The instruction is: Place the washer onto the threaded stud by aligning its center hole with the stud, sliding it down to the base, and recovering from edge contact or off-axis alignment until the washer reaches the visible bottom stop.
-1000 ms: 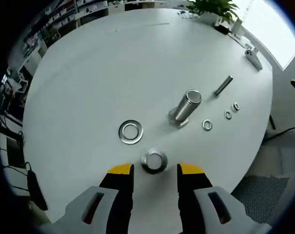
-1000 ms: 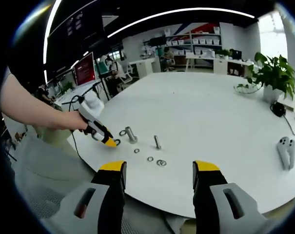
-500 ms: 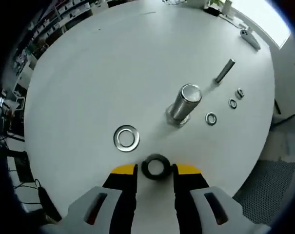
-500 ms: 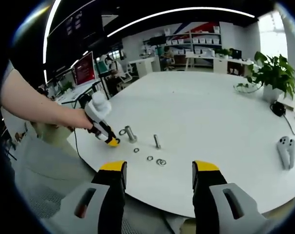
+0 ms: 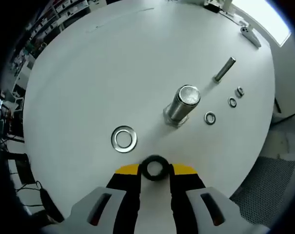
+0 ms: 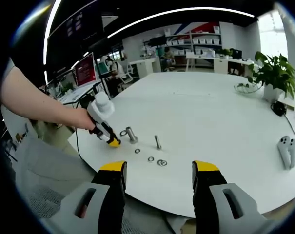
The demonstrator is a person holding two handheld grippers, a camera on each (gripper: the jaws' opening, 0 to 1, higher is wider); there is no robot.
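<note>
A dark ring-shaped washer [image 5: 155,159] sits between the yellow tips of my left gripper [image 5: 154,170], which is shut on it just above the white table [image 5: 103,63]. The threaded stud [image 5: 182,104] stands upright on its base ahead and to the right, apart from the held washer. A large silver washer [image 5: 124,139] lies flat left of the stud. In the right gripper view a hand holds the left gripper [image 6: 107,134] beside the stud [image 6: 131,134]. My right gripper [image 6: 159,166] hangs open off the table's near edge, holding nothing.
Three small washers [image 5: 209,117] [image 5: 232,102] [image 5: 240,91] and a thin bolt [image 5: 224,69] lie right of the stud. A white controller [image 6: 285,151] rests at the table's right side, a potted plant [image 6: 271,73] behind it. Desks and shelves line the room.
The left gripper has moved forward over the washer and its jaws have shut on it. The right gripper has stayed still and open.
</note>
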